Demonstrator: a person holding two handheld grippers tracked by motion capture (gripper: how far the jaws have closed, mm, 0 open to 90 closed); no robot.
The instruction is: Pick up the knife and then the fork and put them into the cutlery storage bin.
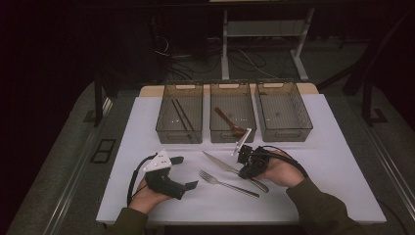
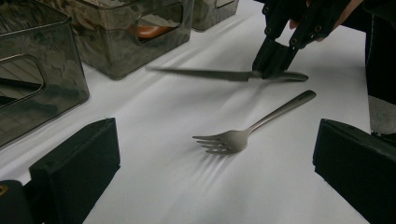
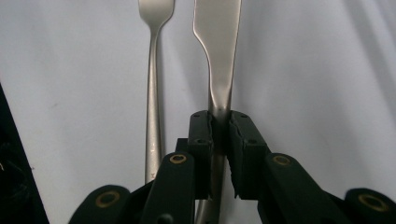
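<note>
Knife gripped on the table, fork waits, two bins already filled.

I judge the sorting about half done: black chopsticks [image 1: 182, 115] lie in the left bin [image 1: 163, 120], a brown wooden spoon [image 1: 229, 121] lies in the middle bin [image 1: 217, 133], and the right bin [image 1: 306, 117] looks without cutlery. My right gripper [image 3: 220, 122] has its jaws clenched on the handle of the knife [image 1: 222, 164], which rests on the white table [image 1: 147, 117] just beside the fork [image 2: 247, 131]. My left gripper [image 1: 182, 172] hovers near with jaws released, nothing between them. Knife and fork are smooth matte steel, the blade flat with a curved shoulder, the fork slim with four tines. The bins are smoky transparent plastic, rectangular, with cut-out handles.
</note>
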